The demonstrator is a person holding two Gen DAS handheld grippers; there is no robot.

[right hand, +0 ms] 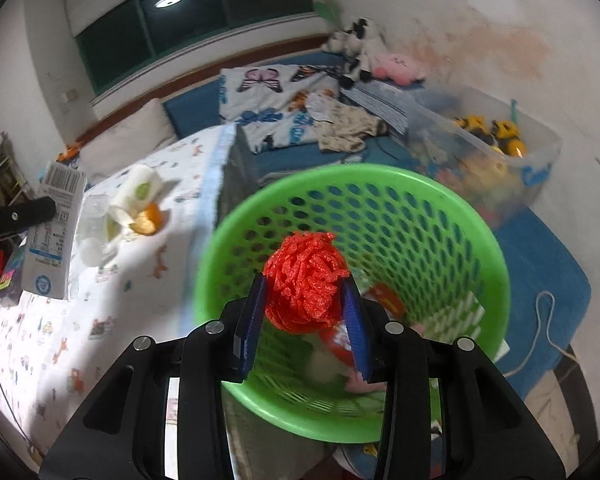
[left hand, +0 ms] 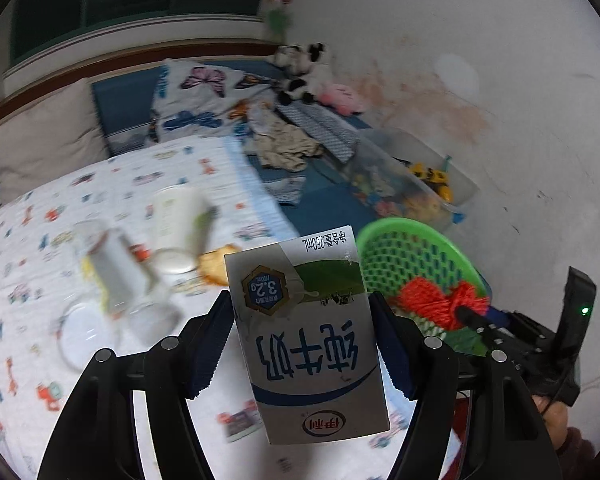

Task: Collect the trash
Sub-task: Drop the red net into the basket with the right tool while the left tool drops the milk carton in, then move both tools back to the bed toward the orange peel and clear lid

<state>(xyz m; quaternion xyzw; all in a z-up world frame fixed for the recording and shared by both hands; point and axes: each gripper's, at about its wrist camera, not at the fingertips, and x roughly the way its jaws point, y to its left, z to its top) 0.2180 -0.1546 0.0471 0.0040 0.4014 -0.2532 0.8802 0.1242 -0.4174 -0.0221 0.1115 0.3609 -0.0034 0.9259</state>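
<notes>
Right gripper (right hand: 305, 304): blue pads clamped on a red foam net wad (right hand: 305, 280), held directly over the mouth of the green basket (right hand: 476, 240). Wad inside the rim line in the right wrist view, basket floor straight ahead at 12 o'clock, scraps of wrapper already lying on it. Only a loosening of the pads needed for the drop, by the look of it; risk of the springy net clinging to a pad.

Left gripper (left hand: 302, 332): closed on a milk carton (left hand: 308, 340), gripped across its narrow width, long axis running away from the camera along the fingers, print upside down. Basket at about 2 o'clock from the carton in the left wrist view, just beyond it, with the right gripper and the wad already between carton and basket centre. Likely a wait or a swing round to the rim's free side before release.

Farther off at 10 o'clock on the patterned sheet (left hand: 28, 280): a white cup (left hand: 178, 232) on its side, a clear container (left hand: 116, 284), orange peel (left hand: 216, 266), all uncollected, nearer the left hand.
</notes>
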